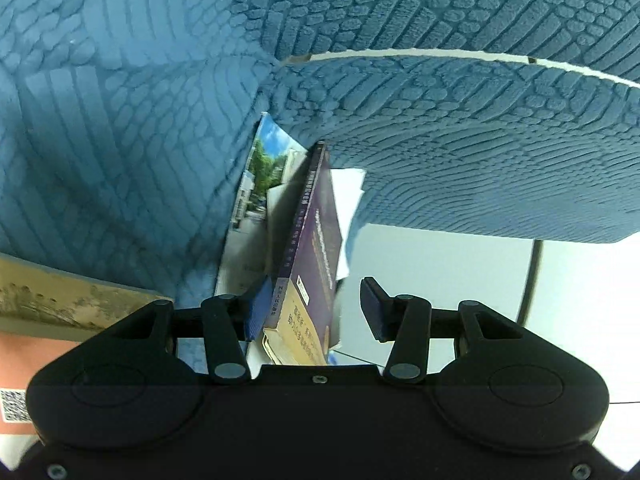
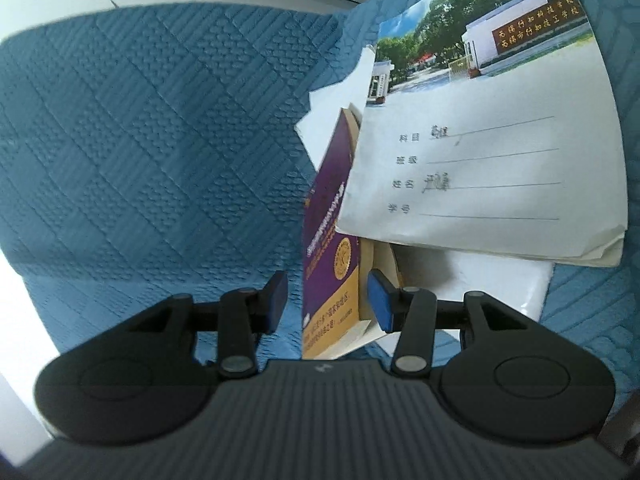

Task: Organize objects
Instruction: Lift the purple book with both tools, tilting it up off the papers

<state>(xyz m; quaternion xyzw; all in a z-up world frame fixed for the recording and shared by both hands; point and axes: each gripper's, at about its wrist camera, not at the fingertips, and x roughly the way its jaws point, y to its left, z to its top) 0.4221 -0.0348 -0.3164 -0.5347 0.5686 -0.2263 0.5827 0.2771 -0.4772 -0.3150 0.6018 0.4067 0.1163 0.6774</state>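
**A:** While the purple book stands on edge on the blue quilt, between both sets of pads, what is actually gripping it?

**B:** Hard to say. The left gripper is about half open; its left pad sits against the book's spine side, while the right pad stands clear with a gap showing. The right gripper is also half open, straddling the book's near end, and I cannot tell whether either pad presses on the cover.

**A:** And the step in hand?

**B:** Probably squaring up the pile. The school notebook leans against the book on the right, with loose white sheets beneath and behind. I would keep the book upright and pinch squarely across cover and spine, so the pages do not fan or slip.

**A:** How will the materials behave?

**B:** The book's cover looks glossy and slick, a firm slab. The notebook is thin, soft-cornered and floppy. The quilt is padded, embossed in scale-like ridges, so things may tilt on it. Farther left lies a tan book.
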